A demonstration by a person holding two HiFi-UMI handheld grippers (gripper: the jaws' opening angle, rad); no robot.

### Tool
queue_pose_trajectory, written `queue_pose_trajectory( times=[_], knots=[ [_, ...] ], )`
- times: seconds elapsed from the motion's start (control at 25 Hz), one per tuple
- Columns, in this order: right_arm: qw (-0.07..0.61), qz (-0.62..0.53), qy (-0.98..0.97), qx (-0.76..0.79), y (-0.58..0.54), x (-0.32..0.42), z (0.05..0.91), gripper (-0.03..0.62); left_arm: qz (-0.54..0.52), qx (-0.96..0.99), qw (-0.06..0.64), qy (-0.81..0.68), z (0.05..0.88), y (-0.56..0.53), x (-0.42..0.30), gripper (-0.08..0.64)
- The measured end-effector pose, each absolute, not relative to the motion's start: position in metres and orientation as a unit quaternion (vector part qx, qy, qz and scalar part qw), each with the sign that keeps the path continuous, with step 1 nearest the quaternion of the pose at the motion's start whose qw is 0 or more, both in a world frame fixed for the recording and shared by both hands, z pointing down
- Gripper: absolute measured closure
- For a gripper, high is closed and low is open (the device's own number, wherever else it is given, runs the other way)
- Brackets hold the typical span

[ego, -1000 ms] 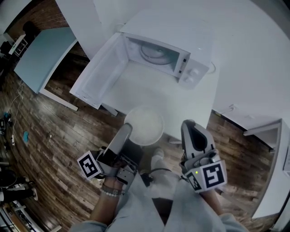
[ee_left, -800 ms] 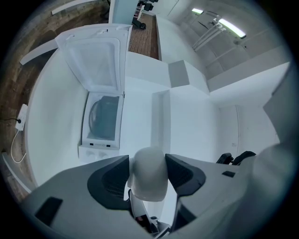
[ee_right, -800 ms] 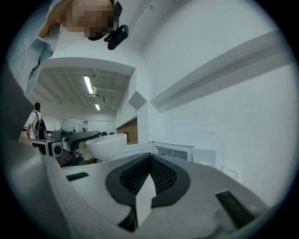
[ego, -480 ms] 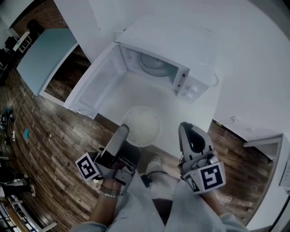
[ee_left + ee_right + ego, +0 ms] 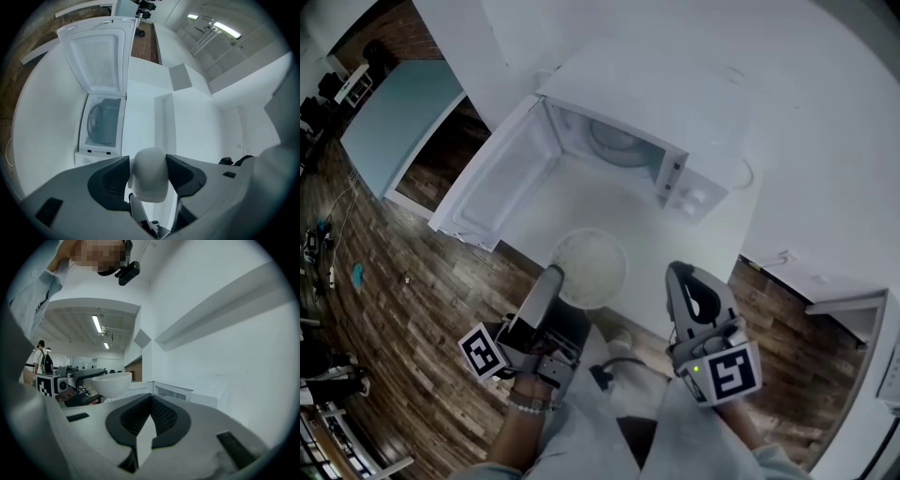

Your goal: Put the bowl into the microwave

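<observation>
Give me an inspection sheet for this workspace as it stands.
Surface: white table, bare in front of the microwave.
Job's things: white bowl held over the table's near edge; microwave with its door swung open and a glass plate inside.
Clutter: nothing seen.
Grippers: left claw shut on the bowl's rim; right claw shut, empty.
Cables: thin cord curling at the microwave's right.
Surroundings: wooden floor; pale blue table far left.
</observation>
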State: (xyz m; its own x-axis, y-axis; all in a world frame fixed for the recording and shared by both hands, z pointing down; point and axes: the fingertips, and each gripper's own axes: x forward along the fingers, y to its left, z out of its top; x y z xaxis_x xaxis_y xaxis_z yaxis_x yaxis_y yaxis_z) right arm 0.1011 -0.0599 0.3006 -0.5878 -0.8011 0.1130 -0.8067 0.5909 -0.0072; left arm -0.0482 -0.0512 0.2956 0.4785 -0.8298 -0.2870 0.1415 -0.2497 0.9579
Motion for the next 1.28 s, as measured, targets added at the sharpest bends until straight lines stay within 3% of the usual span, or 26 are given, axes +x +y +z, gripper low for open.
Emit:
queue_pose_trajectory(
  times=[0.76,0.88,1.28],
  knots=[
    [0.058,0.023,-0.88,0.47,-0.109,0.079,0.309,0.584,-0.401,0.666,0.591,-0.218,0.302,-0.135,-0.039,0.328],
    [0.076,0.019,-0.888,0.453,-0.118,0.063,0.315,0.504,-0.394,0.663,0.598,-0.217,0.307,-0.151,-0.044,0.328],
    [0.127,0.044,-0.883,0.451,-0.148,0.033,0.344,0.371,-0.366,0.66,0.621,-0.209,0.327,-0.196,-0.051,0.328]
  ],
)
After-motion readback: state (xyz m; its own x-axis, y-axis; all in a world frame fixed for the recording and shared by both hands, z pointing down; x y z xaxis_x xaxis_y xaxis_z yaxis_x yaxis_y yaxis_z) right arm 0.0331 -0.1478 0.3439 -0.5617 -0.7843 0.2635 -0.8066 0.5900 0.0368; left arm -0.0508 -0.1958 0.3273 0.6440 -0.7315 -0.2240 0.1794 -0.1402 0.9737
